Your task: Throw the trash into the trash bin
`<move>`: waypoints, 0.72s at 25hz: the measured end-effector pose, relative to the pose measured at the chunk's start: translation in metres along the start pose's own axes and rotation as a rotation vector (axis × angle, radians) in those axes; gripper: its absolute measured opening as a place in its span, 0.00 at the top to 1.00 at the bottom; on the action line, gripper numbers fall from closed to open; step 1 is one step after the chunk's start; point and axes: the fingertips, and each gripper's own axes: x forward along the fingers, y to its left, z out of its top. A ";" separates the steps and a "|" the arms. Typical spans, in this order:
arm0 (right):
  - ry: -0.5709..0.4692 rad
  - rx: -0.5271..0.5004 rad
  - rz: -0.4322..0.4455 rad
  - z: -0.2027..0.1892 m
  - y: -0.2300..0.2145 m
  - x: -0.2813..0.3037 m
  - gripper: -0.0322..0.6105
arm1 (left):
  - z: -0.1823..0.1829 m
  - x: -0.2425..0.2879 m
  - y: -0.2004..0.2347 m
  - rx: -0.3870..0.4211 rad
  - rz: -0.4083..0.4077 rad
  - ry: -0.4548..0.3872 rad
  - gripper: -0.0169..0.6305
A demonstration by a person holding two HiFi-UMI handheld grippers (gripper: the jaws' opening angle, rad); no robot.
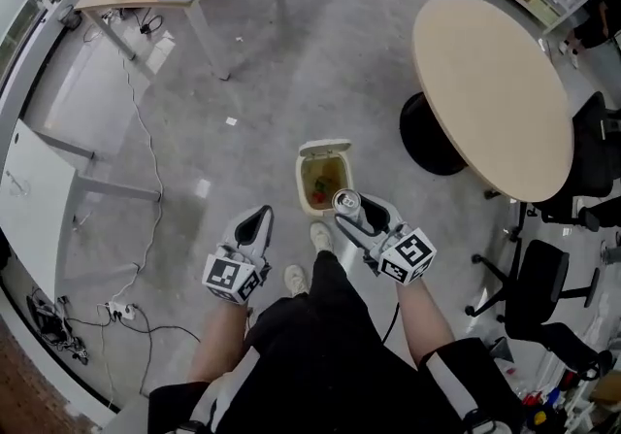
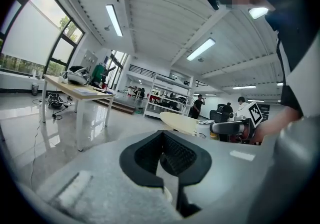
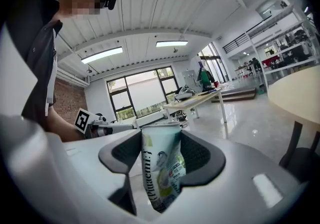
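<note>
Now, right jaws: my right gripper is clenched on a pale green drink can, one pad against each side of its wall. The can stands upright and its top rim rises above the pads.
Can surface: the printed side looks creased and dented, so I judge the wall soft and the hold less sure than on a firm can.
Left jaws: my left gripper is closed tip to tip with nothing between the pads. It hangs idle, level with the other gripper.
Can's place: from the head view it sits above the near edge of the trash bin, not over the middle of the opening.
Bin: small, on the grey floor just ahead of my shoe. Its lid is tipped open on the far side, and some red and green scraps are already inside.
Surroundings: a round table stands to the right, well apart from the bin.
Step in hand: bringing the can over the mouth, with release not yet done.
Risk, early release: if let go here the can could strike the near rim and roll off across the floor.
Risk, narrow mouth: the opening is little wider than the can, so a tilted drop may catch.
Risk, overshoot: pushing too far could knock the lid down.
</note>
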 end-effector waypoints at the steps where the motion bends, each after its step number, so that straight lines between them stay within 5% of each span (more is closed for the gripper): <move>1: 0.022 0.010 0.007 -0.008 -0.006 0.003 0.56 | -0.005 0.006 0.002 -0.011 0.008 0.015 0.97; 10: 0.134 0.138 0.076 -0.057 -0.052 0.039 0.56 | -0.031 0.062 0.013 -0.087 0.044 0.064 0.97; 18: 0.244 0.202 0.030 -0.107 -0.103 0.067 0.56 | -0.068 0.096 0.011 -0.134 0.044 0.146 0.97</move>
